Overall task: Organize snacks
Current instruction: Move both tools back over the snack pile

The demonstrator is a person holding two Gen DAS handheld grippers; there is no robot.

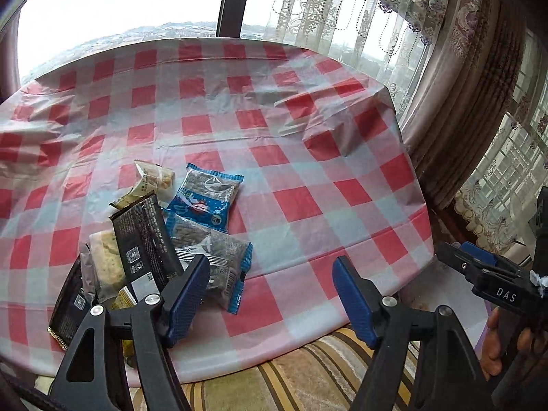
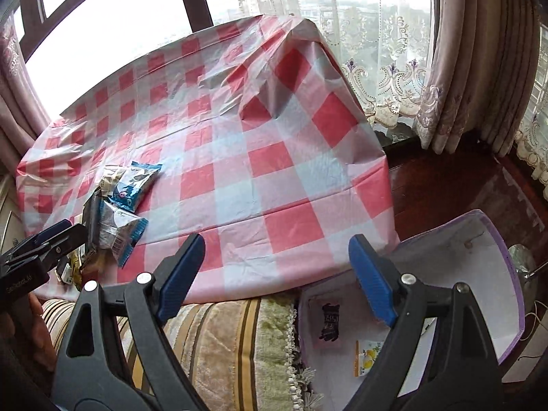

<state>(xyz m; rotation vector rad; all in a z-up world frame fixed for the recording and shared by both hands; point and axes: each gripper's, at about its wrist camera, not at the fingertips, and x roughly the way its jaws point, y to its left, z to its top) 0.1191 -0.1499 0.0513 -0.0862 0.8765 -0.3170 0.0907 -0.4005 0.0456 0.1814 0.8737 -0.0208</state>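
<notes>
A pile of snack packets lies at the near left of the checked table [image 1: 308,171]. It holds a blue seaweed packet [image 1: 205,195], a second blue-edged packet [image 1: 219,263], a black packet [image 1: 144,239] and a pale cracker packet [image 1: 108,267]. My left gripper [image 1: 270,294] is open and empty, just right of the pile. My right gripper [image 2: 277,274] is open and empty over the table's near edge. The pile shows at the left of the right wrist view [image 2: 116,212]. A purple box [image 2: 479,291] beside the table holds a pink packet [image 2: 327,323] and a yellow packet [image 2: 366,356].
The red and white tablecloth is wrinkled at the far right [image 1: 308,109]. A striped cushion [image 2: 222,342] lies below the table's near edge. Curtains [image 1: 462,85] and a window stand behind. Dark wooden floor [image 2: 445,185] lies right of the table.
</notes>
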